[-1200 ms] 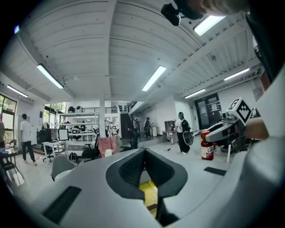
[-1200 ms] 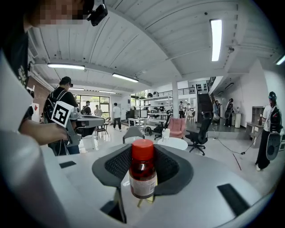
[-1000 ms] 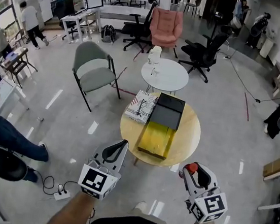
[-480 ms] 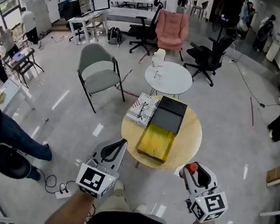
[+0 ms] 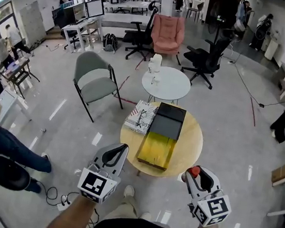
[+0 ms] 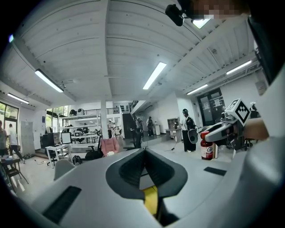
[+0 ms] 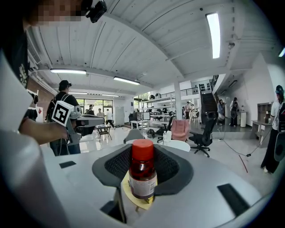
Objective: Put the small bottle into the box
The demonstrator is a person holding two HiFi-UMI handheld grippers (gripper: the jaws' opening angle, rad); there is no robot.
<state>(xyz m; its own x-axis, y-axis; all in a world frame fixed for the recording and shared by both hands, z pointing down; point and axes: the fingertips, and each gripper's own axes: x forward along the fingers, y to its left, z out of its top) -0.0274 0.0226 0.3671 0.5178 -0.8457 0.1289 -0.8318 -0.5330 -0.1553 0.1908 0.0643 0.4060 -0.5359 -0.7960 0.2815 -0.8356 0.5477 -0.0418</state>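
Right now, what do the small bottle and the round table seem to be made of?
The small bottle: likely plastic, possibly glass; glossy see-through reddish-brown body, opaque red cap, paper-looking label. The round table: probably wood or wood-look laminate; smooth, even pale tan top.

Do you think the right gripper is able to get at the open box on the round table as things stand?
Probably yes: the box lies open near the front edge of the table, nothing over it, though the right gripper holding the small bottle is short of it.
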